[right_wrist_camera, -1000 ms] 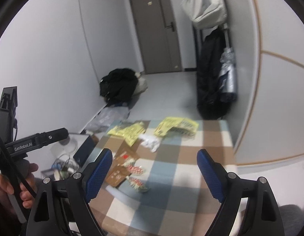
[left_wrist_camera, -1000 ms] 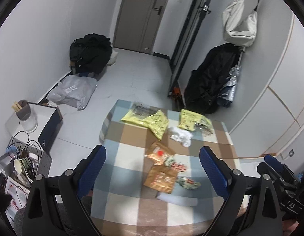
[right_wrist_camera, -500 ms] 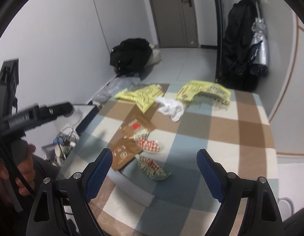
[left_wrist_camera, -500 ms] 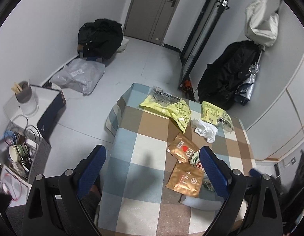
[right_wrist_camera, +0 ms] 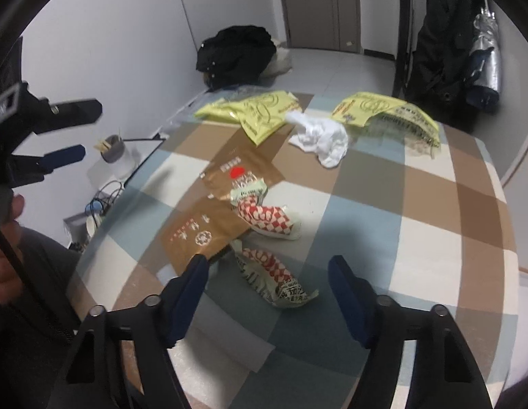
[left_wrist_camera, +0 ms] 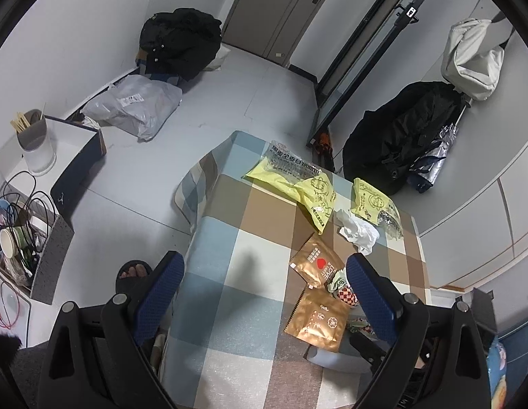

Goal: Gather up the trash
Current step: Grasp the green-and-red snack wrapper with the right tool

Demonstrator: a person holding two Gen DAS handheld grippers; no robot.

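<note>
Trash lies on a checked tablecloth: two yellow bags, a crumpled white tissue, two gold packets and two red-checked wrappers. My right gripper is open, low over the nearer red-checked wrapper. My left gripper is open and empty, high above the table's left side; it also shows at the left of the right wrist view. The gold packets and tissue show in the left wrist view.
Left of the table stands a low shelf with cables, cups and a grey holder. A grey plastic bag and black clothes lie on the floor. A black coat and white bag hang at the right wall.
Both grippers have tilted down toward the table. The right gripper has come down close over the red-checked wrappers; the left has shifted left, so the trash now sits at its right.
</note>
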